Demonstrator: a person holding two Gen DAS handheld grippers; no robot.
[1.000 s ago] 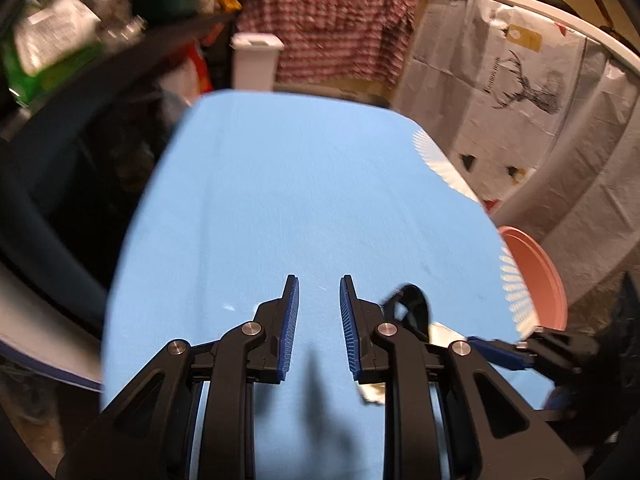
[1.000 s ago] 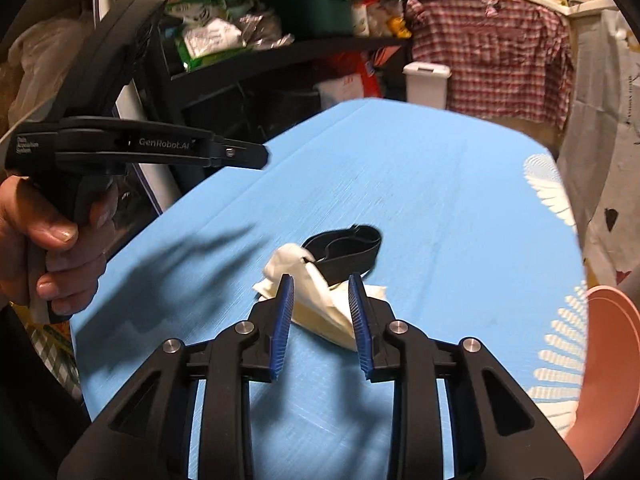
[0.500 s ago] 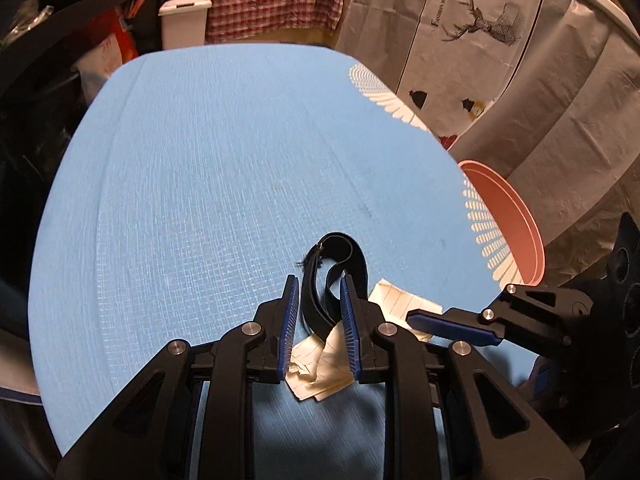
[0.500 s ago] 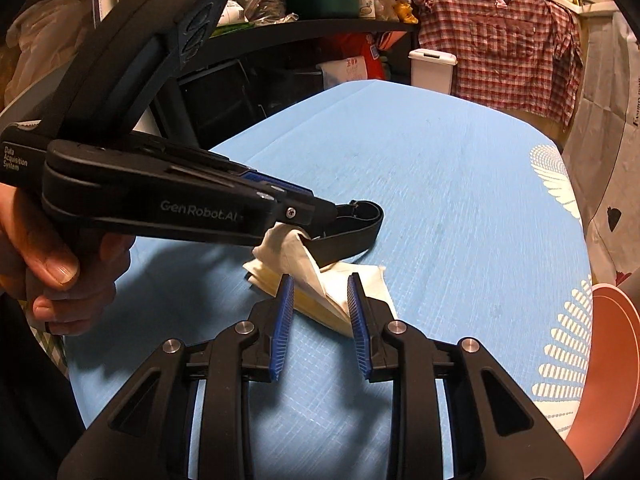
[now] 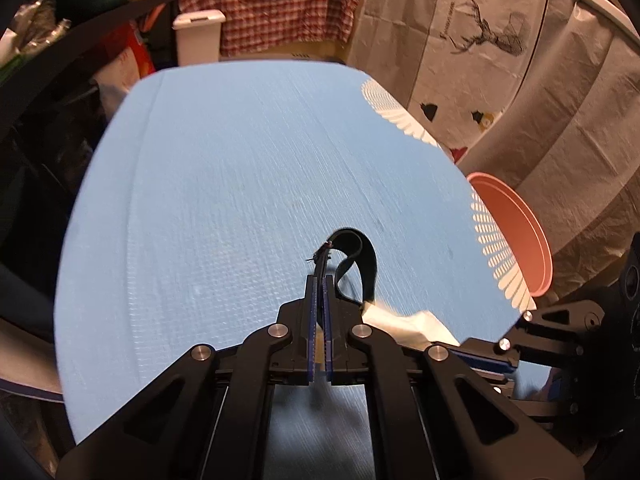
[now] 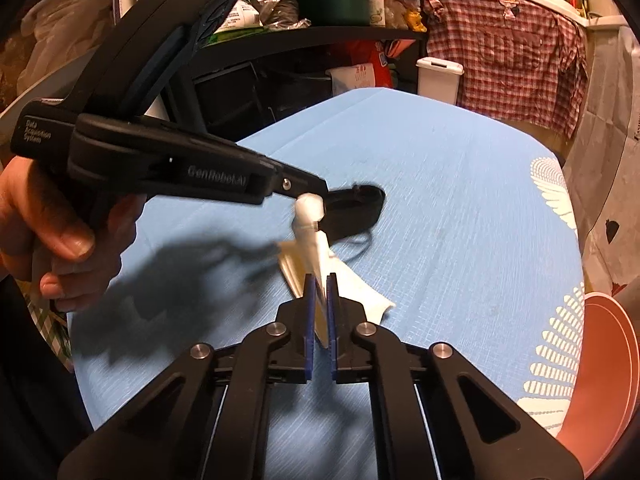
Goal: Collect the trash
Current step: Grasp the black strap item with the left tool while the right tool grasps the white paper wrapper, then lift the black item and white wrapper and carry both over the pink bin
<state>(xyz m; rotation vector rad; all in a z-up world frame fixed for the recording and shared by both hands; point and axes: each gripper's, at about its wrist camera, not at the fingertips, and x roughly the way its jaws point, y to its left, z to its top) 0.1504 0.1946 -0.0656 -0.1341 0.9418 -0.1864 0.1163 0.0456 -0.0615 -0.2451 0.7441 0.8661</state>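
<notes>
A black strap loop [image 5: 360, 256] and a crumpled white paper [image 6: 320, 256] are at the near middle of the blue tablecloth [image 5: 240, 180]. My left gripper [image 5: 320, 280] is shut on one end of the black strap, which curls up ahead of its tips. It shows from the side in the right wrist view [image 6: 308, 184], with the strap [image 6: 356, 208] past its tips. My right gripper [image 6: 319, 280] is shut on the white paper, which stands up between its blue pads. The paper also shows in the left wrist view [image 5: 408, 320].
A pink bin [image 5: 520, 232] stands off the table's right edge, also in the right wrist view [image 6: 604, 368]. A white lidded bin [image 5: 198, 36] and a checked shirt [image 5: 280, 4] are beyond the far edge. Dark shelves with clutter [image 6: 304, 4] run along the left.
Both grippers have closed: the left on the black strap, the right on the white paper. The paper has been pulled up off the cloth.
</notes>
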